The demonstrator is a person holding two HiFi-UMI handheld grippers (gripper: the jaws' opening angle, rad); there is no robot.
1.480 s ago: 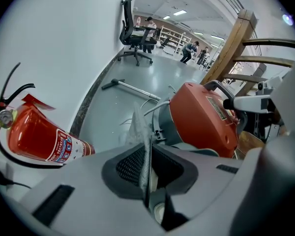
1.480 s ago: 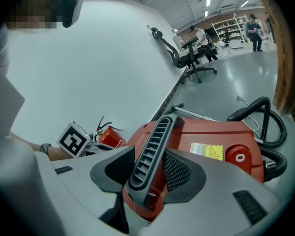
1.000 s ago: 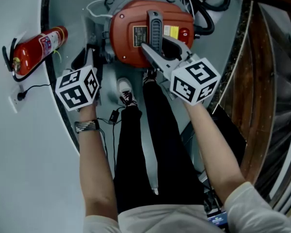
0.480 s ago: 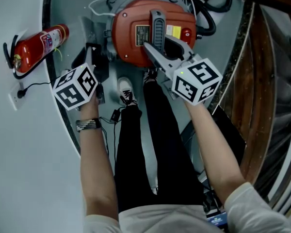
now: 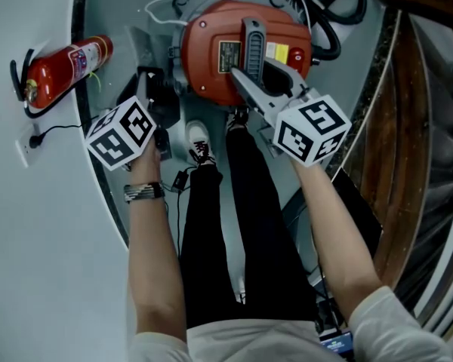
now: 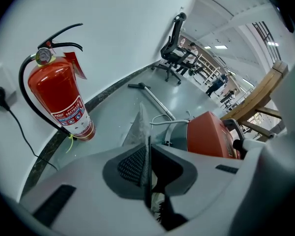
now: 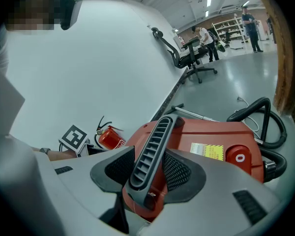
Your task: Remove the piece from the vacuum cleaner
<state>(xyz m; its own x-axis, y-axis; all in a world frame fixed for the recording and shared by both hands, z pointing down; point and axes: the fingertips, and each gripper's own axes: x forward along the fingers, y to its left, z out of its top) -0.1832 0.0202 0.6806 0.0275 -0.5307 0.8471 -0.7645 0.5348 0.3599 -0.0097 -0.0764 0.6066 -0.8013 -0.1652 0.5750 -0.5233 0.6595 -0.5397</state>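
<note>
Both claws clenched: one on the piece, the other on the vacuum cleaner's handle.

The left gripper has its jaws pinched on the piece, a thin grey plate seen edge-on that sticks out past the pads. It is held clear of the vacuum cleaner, off that machine's left side, above the floor near the dark edge where floor meets curved wall. The right gripper grasps the grey ribbed handle on top of the red body, a pad against each side. A fire extinguisher stands at the floor's edge by the wall.
</note>
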